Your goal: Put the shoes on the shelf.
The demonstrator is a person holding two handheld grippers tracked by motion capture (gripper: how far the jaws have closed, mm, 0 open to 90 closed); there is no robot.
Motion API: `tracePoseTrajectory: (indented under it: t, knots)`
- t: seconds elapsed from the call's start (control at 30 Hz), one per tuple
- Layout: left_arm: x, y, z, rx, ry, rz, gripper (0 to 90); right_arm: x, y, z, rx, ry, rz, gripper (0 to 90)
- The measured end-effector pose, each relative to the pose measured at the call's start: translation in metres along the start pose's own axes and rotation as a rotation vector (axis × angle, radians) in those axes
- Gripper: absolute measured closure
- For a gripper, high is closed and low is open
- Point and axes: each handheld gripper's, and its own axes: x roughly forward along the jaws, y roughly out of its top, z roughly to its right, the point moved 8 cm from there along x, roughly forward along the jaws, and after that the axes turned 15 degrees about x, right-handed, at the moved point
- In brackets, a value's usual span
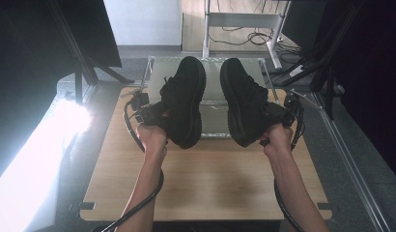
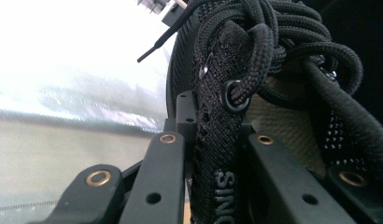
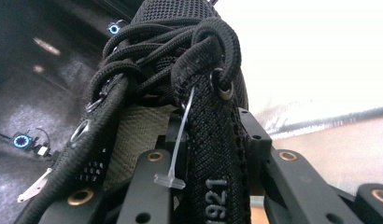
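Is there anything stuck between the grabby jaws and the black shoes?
Nothing visible. Each gripper already pinches its shoe by the laced collar edge: the left gripper on the left shoe, the right gripper on the right shoe. A thin clear plastic tag tie hangs beside the right jaws.

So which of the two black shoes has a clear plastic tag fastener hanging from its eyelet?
The shoe clamped in the right gripper; the left gripper's shoe shows none.

Two black shoes hang side by side above the wooden tabletop, toes pointing away. The left tongs grip the left shoe; the right tongs grip the right shoe. A clear tray lies beneath them.
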Motion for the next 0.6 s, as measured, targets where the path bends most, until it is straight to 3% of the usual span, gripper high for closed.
tracePoseTrajectory:
  t: [0.6]
  knots:
    - [0.031, 0.025, -0.024, -0.034, 0.064, -0.025, 81.0, 0.042, 0.026, 0.005, 0.036, -0.074, 0.034, 70.8]
